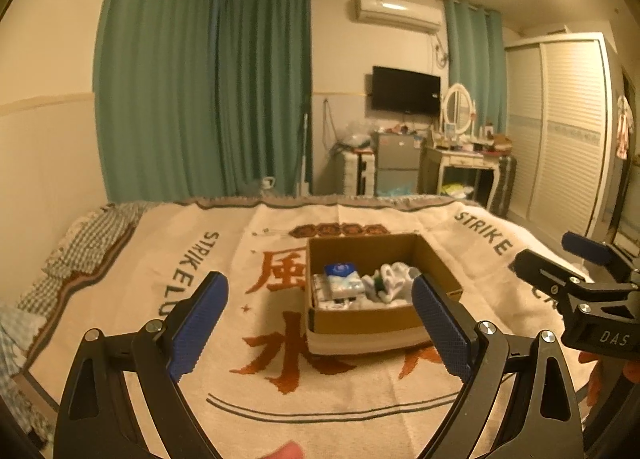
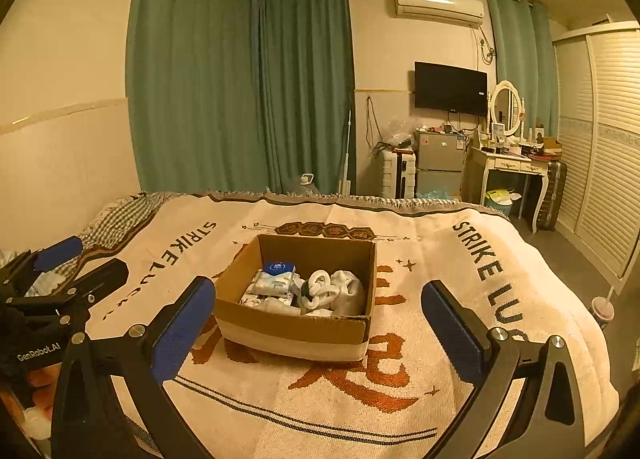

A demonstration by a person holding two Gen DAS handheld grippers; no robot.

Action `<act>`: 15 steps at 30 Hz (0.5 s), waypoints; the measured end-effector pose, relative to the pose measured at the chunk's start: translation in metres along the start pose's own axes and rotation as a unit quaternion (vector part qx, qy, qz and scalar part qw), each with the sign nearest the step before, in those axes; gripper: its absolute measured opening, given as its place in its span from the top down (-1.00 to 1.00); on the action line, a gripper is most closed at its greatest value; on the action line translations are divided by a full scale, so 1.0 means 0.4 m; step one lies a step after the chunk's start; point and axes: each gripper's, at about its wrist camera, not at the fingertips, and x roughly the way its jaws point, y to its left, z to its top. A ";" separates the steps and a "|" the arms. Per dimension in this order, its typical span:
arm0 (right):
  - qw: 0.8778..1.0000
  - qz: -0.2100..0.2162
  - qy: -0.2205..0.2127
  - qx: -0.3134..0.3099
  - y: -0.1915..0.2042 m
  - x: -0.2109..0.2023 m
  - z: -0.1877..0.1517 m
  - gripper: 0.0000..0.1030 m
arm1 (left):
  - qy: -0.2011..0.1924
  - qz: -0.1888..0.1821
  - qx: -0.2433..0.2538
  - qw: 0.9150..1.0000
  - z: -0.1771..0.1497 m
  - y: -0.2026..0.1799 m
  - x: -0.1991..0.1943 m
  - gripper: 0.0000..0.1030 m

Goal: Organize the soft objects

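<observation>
The left tongs point(image 1: 320, 315) and the right tongs point(image 2: 318, 323) are both spread wide, and nothing is held in either. They hang above the blanket point(image 1: 224, 375) on the bed, just in front of the box point(image 2: 296, 325).

It looks as if most of the tidying is done, since the soft things are already in the box and nothing loose can be seen on the blanket. If one more thing is to be moved, it should be done slowly. The tongs should be brought down over the middle of the box, not over its wall, so the cardboard is not bumped or pushed. A soft thing should be pinched at a thick, bunched part, so it is not dropped. Only a gentle squeeze is needed, because soft things get squashed. The other tongs can be kept beside the box to stop it from sliding.

The box is brown cardboard with a pale band along the bottom, and its top is open. It sits near the middle of the blanket. On the left side of the box, a pack with a blue top point(image 2: 279, 267) is lying on white packs point(image 2: 272, 283). On the right side, a heap of white cloth point(image 2: 338, 287) is curled up, with something dark tucked in it. What the dark thing is cannot be told.
</observation>
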 end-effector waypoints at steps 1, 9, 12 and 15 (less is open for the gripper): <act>1.000 -0.001 0.000 0.000 0.000 0.001 -0.001 -1.00 | 0.001 -0.001 -0.001 1.000 0.000 0.003 0.003 -0.84; 1.000 -0.004 0.009 0.000 -0.006 0.011 -0.007 -1.00 | 0.005 -0.003 -0.006 1.000 -0.002 0.007 0.008 -0.84; 1.000 -0.004 0.010 0.000 -0.006 0.013 -0.008 -1.00 | 0.006 -0.004 -0.006 1.000 -0.002 0.006 0.009 -0.84; 1.000 -0.005 0.010 -0.001 -0.004 0.014 -0.009 -1.00 | 0.005 -0.003 -0.006 1.000 -0.001 0.006 0.008 -0.84</act>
